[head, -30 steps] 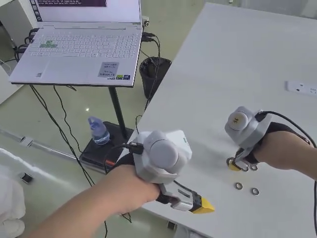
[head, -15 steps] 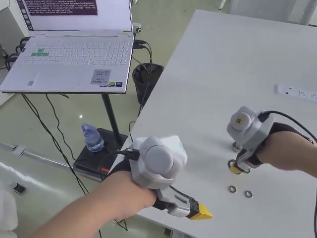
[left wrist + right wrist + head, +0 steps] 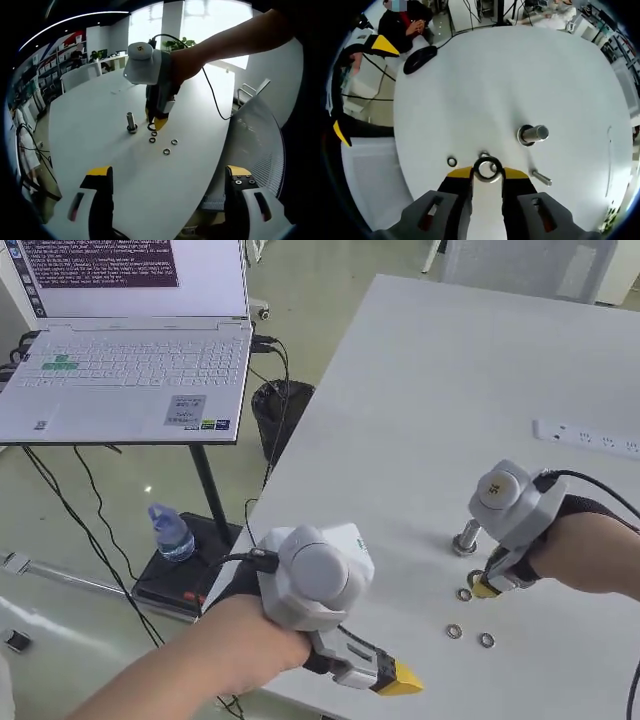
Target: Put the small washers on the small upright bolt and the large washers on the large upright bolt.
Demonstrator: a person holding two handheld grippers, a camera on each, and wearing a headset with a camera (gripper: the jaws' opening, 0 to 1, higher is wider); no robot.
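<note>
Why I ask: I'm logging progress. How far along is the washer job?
Done: nothing certain; I cannot tell if a washer already sits at the large bolt base. In hand: the right gripper grips one washer near that bolt. Left: several loose washers on the table, and the small bolt looks bare. The left gripper is open.

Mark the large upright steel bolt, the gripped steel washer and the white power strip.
Large upright steel bolt (image 3: 536,133), right gripper view, shaft.
Steel washer (image 3: 487,159), right gripper view, upper rim.
White power strip (image 3: 585,437), head view, top face.
</note>
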